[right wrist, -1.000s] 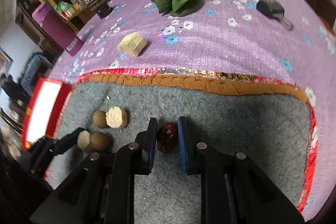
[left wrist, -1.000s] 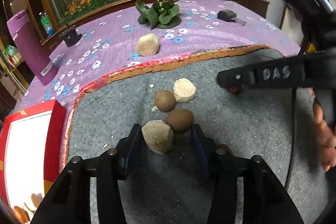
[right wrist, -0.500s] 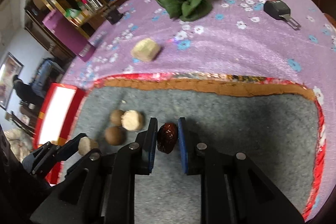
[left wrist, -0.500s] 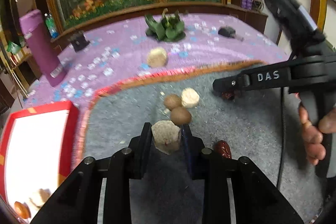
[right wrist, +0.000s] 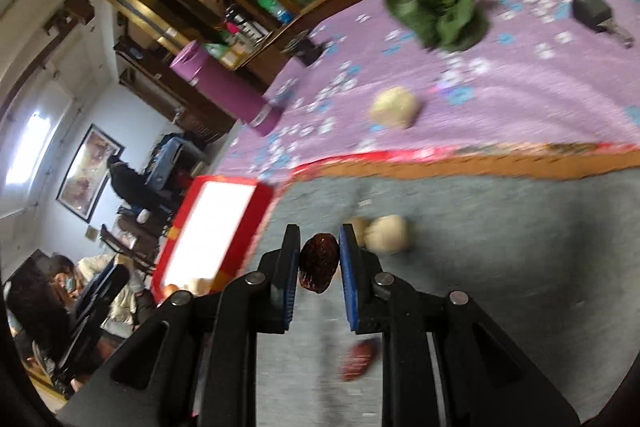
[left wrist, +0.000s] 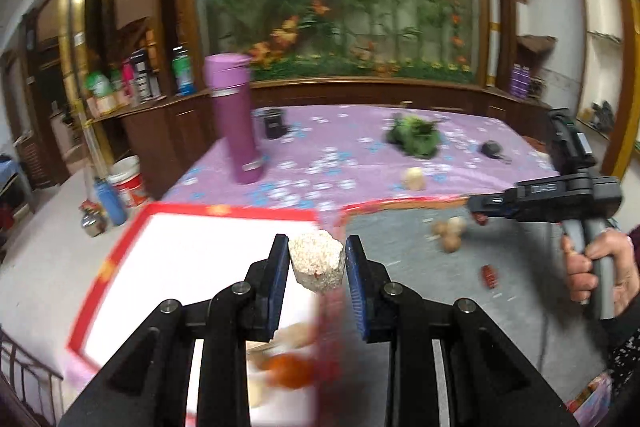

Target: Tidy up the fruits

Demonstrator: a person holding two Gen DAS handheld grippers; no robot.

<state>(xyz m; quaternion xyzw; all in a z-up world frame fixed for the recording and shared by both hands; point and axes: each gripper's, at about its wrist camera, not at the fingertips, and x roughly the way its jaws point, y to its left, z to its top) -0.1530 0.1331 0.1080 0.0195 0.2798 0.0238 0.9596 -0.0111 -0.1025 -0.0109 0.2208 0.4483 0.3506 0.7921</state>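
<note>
Tablecloth (left wrist: 352, 163) purple with white and blue flower print. Mat (right wrist: 500, 267) grey, orange and red border. Tray (left wrist: 224, 215) red rim, white inside. Bottle (left wrist: 234, 115) purple. Held chunk (left wrist: 316, 261) pale beige, speckled. Held date (right wrist: 319, 262) dark red-brown. Leafy greens (right wrist: 444, 15) dark green. Gripper pads (left wrist: 354, 291) blue, bodies black.

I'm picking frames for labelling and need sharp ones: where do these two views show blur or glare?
Left wrist view: the red box interior is blown out white, its contents smeared; the pale chunk in the left gripper is sharp. Right wrist view: tablecloth and greens motion-blurred; the dark date in the right gripper stays crisp.
</note>
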